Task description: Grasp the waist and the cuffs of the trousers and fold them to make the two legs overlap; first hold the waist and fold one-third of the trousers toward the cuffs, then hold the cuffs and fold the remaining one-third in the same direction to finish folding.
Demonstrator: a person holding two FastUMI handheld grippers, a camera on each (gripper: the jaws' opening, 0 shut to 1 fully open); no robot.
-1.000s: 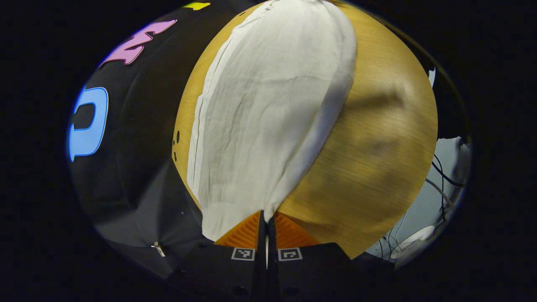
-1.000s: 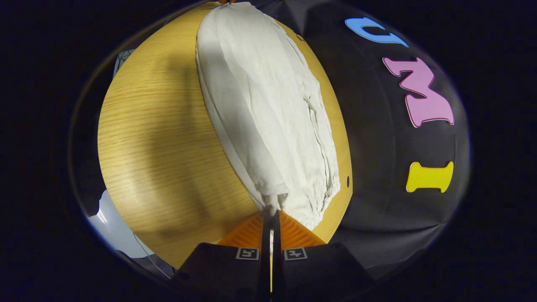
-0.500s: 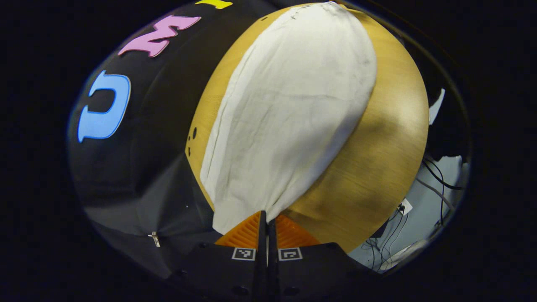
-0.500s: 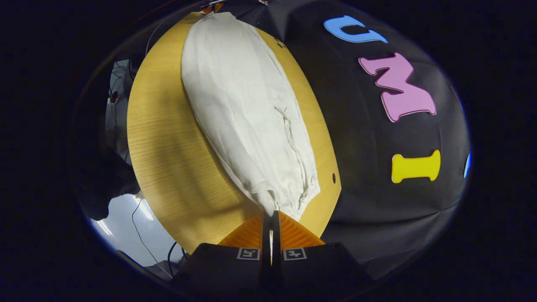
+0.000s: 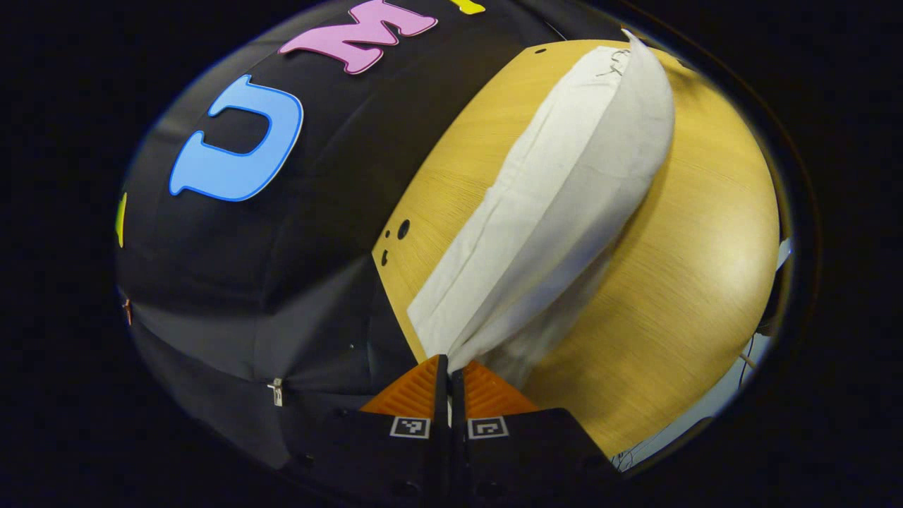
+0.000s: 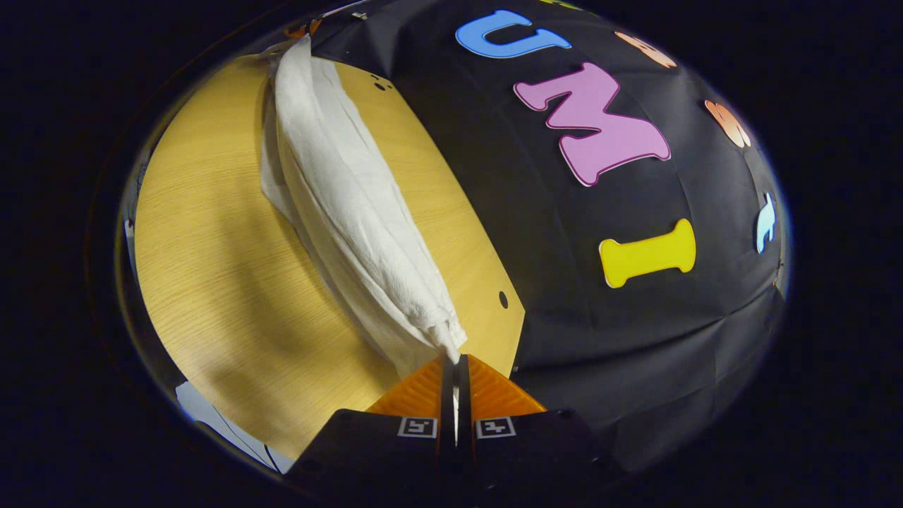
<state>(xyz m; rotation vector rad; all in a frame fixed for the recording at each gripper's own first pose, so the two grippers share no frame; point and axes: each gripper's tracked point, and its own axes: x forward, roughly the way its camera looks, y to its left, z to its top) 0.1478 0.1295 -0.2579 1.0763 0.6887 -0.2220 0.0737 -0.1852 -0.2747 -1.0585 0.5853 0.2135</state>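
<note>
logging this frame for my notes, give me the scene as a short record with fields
garment: white trousers, stretched lengthwise between the two grippers, part lifted off the table
surface: wooden table
left gripper: shut on one end of the trousers
right gripper: shut on the other end of the trousers
fold state: cloth doubled along its length, thirds not yet folded
backdrop: black cloth wall

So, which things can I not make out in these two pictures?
- Left gripper view: the part of the trousers pinched by the left tongs is hidden between the fingers.
- Right gripper view: the far end of the trousers is cut off at the edge.
- Both views: the table under the cloth is hidden.
</note>
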